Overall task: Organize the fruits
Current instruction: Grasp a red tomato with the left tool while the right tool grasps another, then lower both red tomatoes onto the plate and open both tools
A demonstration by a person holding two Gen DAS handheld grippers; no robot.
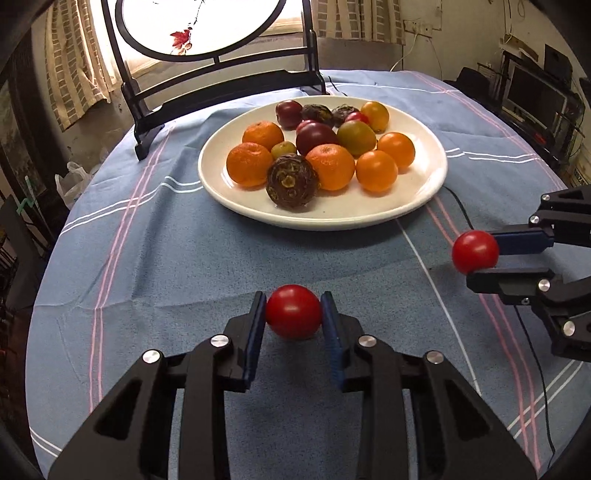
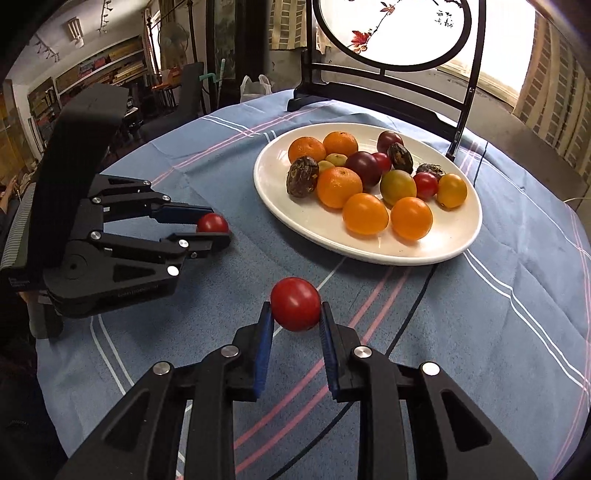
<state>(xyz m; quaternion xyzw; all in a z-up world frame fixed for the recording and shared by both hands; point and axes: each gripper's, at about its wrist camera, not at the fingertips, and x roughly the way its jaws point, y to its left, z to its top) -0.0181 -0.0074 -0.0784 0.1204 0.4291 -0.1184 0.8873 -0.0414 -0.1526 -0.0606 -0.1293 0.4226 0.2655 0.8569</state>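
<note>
A white plate (image 1: 424, 192) holds several fruits: oranges (image 1: 249, 164), dark plums (image 1: 316, 138), wrinkled passion fruits (image 1: 291, 181) and small tomatoes. The plate also shows in the right wrist view (image 2: 454, 245). My left gripper (image 1: 293, 316) is shut on a red tomato (image 1: 293, 316), low over the cloth in front of the plate. It also shows in the right wrist view (image 2: 214, 227). My right gripper (image 2: 296, 309) is shut on another red tomato (image 2: 296, 304), right of the left one. It also shows in the left wrist view (image 1: 476, 253).
A blue striped tablecloth (image 1: 166, 258) covers the round table. A black wooden stand with a round painted screen (image 1: 207, 33) stands behind the plate. A black cable (image 1: 465, 218) runs over the cloth at the right. Shelves and furniture surround the table.
</note>
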